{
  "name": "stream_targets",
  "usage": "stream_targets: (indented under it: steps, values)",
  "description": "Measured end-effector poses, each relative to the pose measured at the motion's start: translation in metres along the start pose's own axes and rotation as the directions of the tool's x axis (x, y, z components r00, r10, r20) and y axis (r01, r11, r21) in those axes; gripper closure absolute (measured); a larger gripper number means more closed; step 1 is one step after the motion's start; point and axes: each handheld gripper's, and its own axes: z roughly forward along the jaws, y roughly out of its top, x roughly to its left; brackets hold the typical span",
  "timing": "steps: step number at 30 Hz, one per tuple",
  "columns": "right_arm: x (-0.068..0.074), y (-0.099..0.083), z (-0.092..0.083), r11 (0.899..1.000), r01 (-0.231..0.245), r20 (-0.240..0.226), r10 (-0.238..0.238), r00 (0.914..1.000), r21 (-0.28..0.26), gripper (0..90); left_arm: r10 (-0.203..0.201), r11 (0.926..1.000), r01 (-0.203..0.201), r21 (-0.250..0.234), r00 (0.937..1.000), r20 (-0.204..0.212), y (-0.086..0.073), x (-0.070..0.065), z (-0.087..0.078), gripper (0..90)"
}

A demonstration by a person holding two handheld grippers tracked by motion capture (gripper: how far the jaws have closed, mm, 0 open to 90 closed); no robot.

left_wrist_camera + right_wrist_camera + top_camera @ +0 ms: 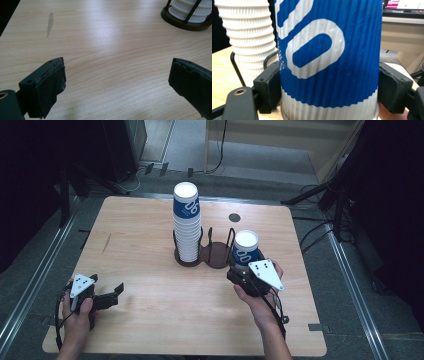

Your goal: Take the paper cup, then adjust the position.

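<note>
A blue and white paper cup (246,248) stands upside down just right of the dark wire cup holder (216,255). My right gripper (245,266) is shut on this cup; in the right gripper view both pads press the sides of the cup (327,60). A tall stack of upside-down cups (187,222) fills the holder's left ring, and its ribbed white rims (249,37) show behind the held cup. My left gripper (116,292) rests low at the table's front left, open, with bare wood between its fingertips (50,85).
The wooden table (145,245) has a small dark round mark (234,217) behind the holder and a faint grey streak (50,23) at the left. The holder's base (186,23) lies to the far right of the left gripper. Tripod legs and cables surround the table.
</note>
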Motion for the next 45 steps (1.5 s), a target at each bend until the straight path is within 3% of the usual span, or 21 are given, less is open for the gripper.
stream_targets:
  steps: [4, 8, 11, 13, 17, 18, 25, 27, 30, 34, 38, 40, 45]
  values:
    - [0.002, -0.012, -0.001, 1.000, 0.008, -0.002, -0.008, 1.0000, 0.014, 18.6, -0.010, 0.9999, 0.010, -0.001, 0.9998, 0.016, 0.000, 0.002, -0.001, 1.8]
    - [0.005, -0.019, 0.000, 0.999, 0.032, 0.003, -0.032, 0.9995, 0.023, 18.6, -0.031, 0.9989, 0.032, -0.036, 0.9993, 0.019, 0.001, 0.004, 0.000, 1.8]
    - [0.006, -0.024, 0.000, 0.999, 0.025, -0.005, -0.025, 0.9997, 0.024, 18.6, -0.045, 0.9979, 0.045, -0.047, 0.9990, 0.004, 0.001, 0.005, 0.001, 1.8]
    - [0.006, -0.026, 0.000, 0.999, 0.022, -0.007, -0.022, 0.9997, 0.032, 18.6, -0.060, 0.9970, 0.059, -0.049, 0.9978, -0.028, 0.002, 0.006, 0.002, 1.8]
    - [0.007, -0.030, -0.001, 0.999, 0.036, -0.015, -0.035, 0.9993, 0.035, 18.6, -0.088, 0.9961, 0.087, -0.009, 0.9959, -0.021, 0.004, 0.007, 0.002, 1.8]
    - [0.007, -0.032, -0.002, 0.998, 0.059, -0.014, -0.058, 0.9982, 0.038, 18.6, -0.088, 0.9961, 0.088, -0.002, 0.9960, -0.012, 0.004, 0.006, 0.002, 1.7]
    - [0.009, -0.037, -0.001, 0.998, 0.049, -0.016, -0.048, 0.9987, 0.047, 18.6, -0.070, 0.9974, 0.070, -0.015, 0.9970, 0.032, 0.008, -0.001, -0.003, 1.7]
    - [0.010, -0.038, -0.001, 0.998, 0.047, -0.020, -0.046, 0.9988, 0.049, 18.6, -0.099, 0.9948, 0.101, -0.015, 0.9923, 0.073, 0.014, -0.003, -0.004, 1.7]
    - [0.014, -0.042, 0.001, 0.997, 0.061, -0.020, -0.060, 0.9980, 0.047, 18.5, -0.101, 0.9945, 0.104, -0.017, 0.9900, 0.098, 0.028, -0.012, -0.006, 1.7]
    - [0.016, -0.044, 0.001, 0.997, 0.068, -0.025, -0.067, 0.9975, 0.047, 18.5, -0.084, 0.9962, 0.086, -0.012, 0.9910, 0.104, 0.035, -0.020, -0.005, 1.7]
    - [0.018, -0.045, 0.000, 0.996, 0.070, -0.033, -0.068, 0.9971, 0.049, 18.4, -0.096, 0.9953, 0.097, -0.002, 0.9906, 0.097, 0.041, -0.026, -0.003, 1.7]
    - [0.019, -0.046, 0.001, 0.996, 0.072, -0.036, -0.070, 0.9969, 0.050, 18.5, -0.097, 0.9950, 0.099, -0.008, 0.9853, 0.141, 0.045, -0.030, -0.001, 0.8]
    - [0.023, -0.047, 0.002, 0.995, 0.083, -0.043, -0.081, 0.9958, 0.052, 18.5, -0.088, 0.9952, 0.094, -0.027, 0.9823, 0.165, 0.056, -0.037, 0.001, 0.0]
